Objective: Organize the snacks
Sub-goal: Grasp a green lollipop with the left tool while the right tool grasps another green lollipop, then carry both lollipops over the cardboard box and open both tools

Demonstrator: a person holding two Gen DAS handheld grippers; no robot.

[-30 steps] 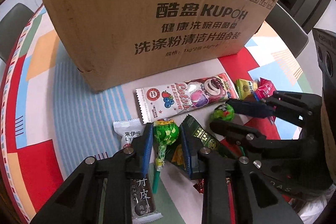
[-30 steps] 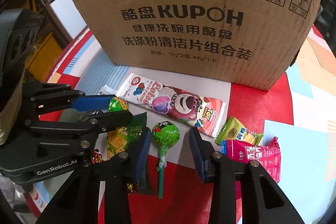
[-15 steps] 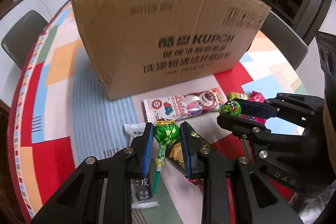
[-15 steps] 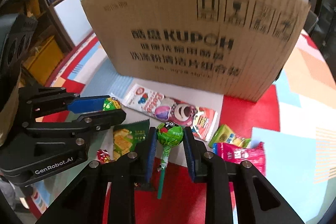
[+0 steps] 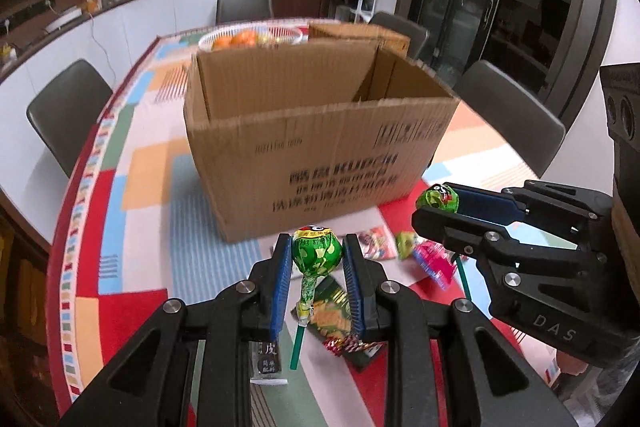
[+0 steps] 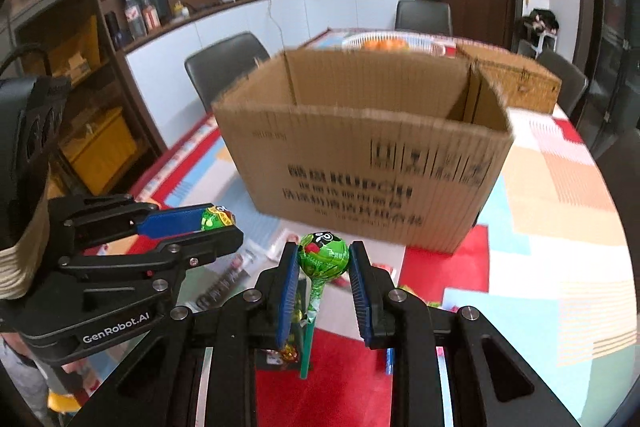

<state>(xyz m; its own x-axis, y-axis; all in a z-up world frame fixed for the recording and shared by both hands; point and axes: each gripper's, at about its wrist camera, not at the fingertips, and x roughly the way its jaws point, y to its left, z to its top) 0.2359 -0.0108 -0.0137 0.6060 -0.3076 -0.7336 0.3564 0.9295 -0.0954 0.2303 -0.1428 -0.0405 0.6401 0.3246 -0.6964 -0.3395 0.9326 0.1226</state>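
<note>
My left gripper (image 5: 316, 255) is shut on the head of a green-wrapped lollipop (image 5: 315, 254), whose green stick hangs below. My right gripper (image 6: 324, 257) is shut on a second green lollipop (image 6: 324, 255) in the same way. Both are lifted clear of the table, side by side in front of an open brown cardboard box (image 5: 320, 163) (image 6: 360, 163). The right gripper (image 5: 436, 201) shows at the right of the left wrist view; the left gripper (image 6: 218, 221) shows at the left of the right wrist view. Other snack packets (image 5: 428, 259) lie on the table below.
The table carries a patterned cloth of red, blue and orange patches (image 5: 132, 187). Behind the box stand a white basket of oranges (image 5: 250, 37) and a wicker case (image 6: 516, 79). Grey chairs (image 5: 68, 107) ring the table. A green packet (image 5: 332, 315) and a dark packet (image 5: 266, 359) lie beneath my left gripper.
Both grippers rose from the table with their lollipops and tilted up; the box's open top and the room behind came into view. The right gripper's jaws closed onto its lollipop.
</note>
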